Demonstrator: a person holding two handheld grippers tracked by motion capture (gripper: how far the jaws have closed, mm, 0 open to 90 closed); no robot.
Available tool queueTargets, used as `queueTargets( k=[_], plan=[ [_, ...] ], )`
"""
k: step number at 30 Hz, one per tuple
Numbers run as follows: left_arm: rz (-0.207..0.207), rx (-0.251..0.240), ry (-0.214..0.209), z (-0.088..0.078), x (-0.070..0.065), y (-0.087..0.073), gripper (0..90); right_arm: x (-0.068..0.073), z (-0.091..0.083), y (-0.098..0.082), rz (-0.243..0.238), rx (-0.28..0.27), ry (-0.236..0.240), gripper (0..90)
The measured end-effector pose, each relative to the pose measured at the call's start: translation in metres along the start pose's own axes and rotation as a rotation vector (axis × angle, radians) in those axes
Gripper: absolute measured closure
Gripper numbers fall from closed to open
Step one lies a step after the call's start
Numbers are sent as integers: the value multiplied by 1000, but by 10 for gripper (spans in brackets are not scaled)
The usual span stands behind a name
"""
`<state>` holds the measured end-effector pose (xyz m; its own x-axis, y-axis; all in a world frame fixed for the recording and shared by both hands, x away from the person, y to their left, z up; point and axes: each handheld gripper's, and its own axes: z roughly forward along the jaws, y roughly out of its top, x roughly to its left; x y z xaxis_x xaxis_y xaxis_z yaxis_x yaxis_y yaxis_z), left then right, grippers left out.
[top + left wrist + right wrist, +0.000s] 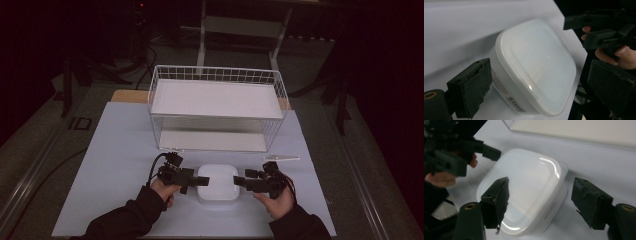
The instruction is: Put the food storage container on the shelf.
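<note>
Box point(217, 182): white, lidded, on bench point(120, 150), lower centre of high view, in front of wire rack point(217, 107). Left gripper point(195, 180) at box's left side, right gripper point(240, 182) at its right; both released, jaws straddling corners, no pad pressing. Risk: smooth rounded lid, uneven squeeze may slide or tip box; corner grip likely slips.

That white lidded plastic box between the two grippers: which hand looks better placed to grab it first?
Probably the right gripper: its open jaws straddle a corner of the white lidded plastic box. The left gripper also brackets a corner, but one jaw stands farther off.
</note>
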<state>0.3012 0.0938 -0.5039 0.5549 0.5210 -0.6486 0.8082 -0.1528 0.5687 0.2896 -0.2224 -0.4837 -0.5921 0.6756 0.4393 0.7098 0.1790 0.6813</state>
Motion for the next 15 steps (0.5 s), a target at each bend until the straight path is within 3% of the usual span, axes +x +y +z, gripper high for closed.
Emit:
queueTargets(
  k=[2,3,5,6,10,15],
  plan=[
    [-34,7,2,0,0,0,130,-6,3,0,50,22,25,330],
    [-34,7,2,0,0,0,140,-6,3,0,50,22,25,330],
    [-81,10,-3,-1,2,-1,141,-10,7,0,124,50,61,380],
    [-99,14,-10,-1,3,-1,143,-11,8,-1,136,62,65,396],
    [-133,31,-13,0,4,-3,163,-17,13,-5,221,112,101,437],
    [-178,68,-15,4,7,-4,291,-22,17,-7,304,129,144,514]
  ],
)
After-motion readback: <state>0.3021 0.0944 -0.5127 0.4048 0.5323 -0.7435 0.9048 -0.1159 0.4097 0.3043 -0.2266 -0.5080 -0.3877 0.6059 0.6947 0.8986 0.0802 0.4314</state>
